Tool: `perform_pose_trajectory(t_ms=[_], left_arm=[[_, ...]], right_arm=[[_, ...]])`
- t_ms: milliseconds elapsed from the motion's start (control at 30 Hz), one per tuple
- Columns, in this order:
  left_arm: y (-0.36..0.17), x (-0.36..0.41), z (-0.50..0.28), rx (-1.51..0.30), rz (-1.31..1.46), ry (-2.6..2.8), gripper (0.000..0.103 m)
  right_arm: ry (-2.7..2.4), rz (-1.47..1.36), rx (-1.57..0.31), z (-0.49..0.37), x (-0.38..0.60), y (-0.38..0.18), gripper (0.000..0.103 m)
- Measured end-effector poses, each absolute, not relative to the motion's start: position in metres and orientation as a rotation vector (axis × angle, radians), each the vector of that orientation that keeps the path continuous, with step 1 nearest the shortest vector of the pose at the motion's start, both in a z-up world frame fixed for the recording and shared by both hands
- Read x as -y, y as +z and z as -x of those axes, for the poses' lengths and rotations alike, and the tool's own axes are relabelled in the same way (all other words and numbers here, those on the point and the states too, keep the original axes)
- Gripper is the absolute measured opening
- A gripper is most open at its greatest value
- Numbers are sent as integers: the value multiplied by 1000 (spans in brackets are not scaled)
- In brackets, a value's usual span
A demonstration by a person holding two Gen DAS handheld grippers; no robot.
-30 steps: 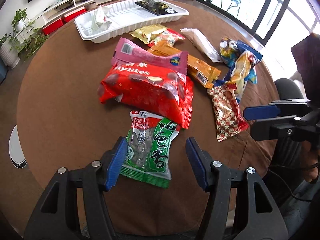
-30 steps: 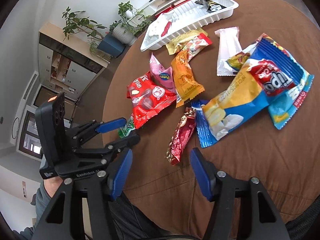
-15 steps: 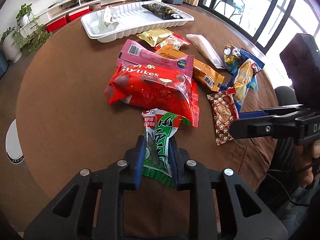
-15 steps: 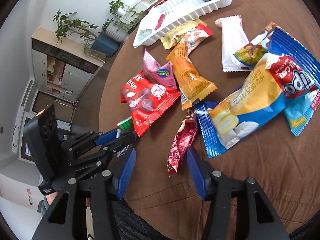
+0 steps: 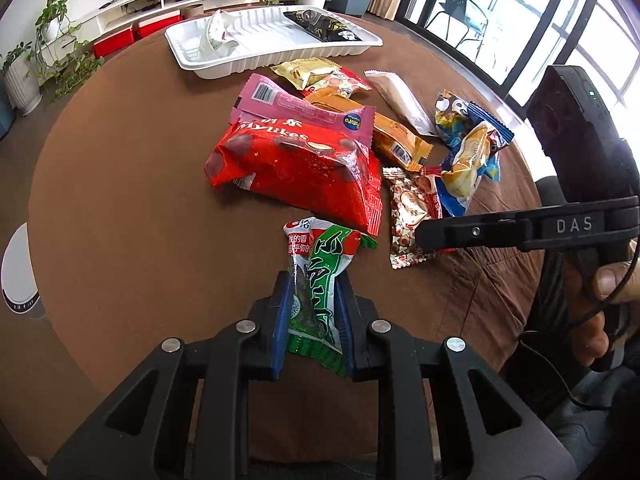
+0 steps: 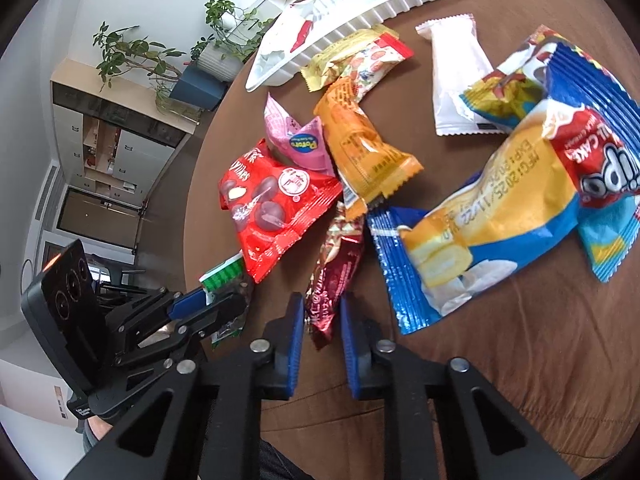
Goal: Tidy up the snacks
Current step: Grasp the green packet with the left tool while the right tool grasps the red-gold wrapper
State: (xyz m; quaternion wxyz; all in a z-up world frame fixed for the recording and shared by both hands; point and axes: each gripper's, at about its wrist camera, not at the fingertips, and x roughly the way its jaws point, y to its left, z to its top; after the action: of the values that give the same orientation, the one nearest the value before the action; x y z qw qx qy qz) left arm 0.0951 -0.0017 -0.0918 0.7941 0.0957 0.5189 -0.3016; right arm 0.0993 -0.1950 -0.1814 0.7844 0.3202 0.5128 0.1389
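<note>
My left gripper (image 5: 314,280) is shut on the lower half of a green snack packet (image 5: 320,264), which stands up between its blue pads near the table's front edge. The right wrist view shows that gripper (image 6: 216,304) from the side with the green packet (image 6: 222,274) in it. My right gripper (image 6: 322,300) has its jaws closing on the near end of a dark red packet with gold stars (image 6: 340,256), and the pads press its sides. In the left wrist view the right gripper (image 5: 424,236) lies across that packet (image 5: 408,208).
A white ribbed tray (image 5: 272,40) at the table's far side holds a black packet (image 5: 320,26) and a white one (image 5: 214,36). Between it and the grippers lie a red Mylikes bag (image 5: 296,164), a pink packet (image 5: 296,108), an orange packet (image 5: 396,140) and a blue-yellow cake bag (image 6: 500,208).
Both grippers have gone from open to shut: the left on the green packet, now lifted upright, the right on the dark red packet.
</note>
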Motion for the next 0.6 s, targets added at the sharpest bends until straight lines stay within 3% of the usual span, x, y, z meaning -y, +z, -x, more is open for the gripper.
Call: perform_pose_trajectory(t_ms=[600], left_arm=[[-86, -12, -77, -1111, -111, -656, 19]], right_arm=[[401, -737, -1075, -82, 189, -175, 14]])
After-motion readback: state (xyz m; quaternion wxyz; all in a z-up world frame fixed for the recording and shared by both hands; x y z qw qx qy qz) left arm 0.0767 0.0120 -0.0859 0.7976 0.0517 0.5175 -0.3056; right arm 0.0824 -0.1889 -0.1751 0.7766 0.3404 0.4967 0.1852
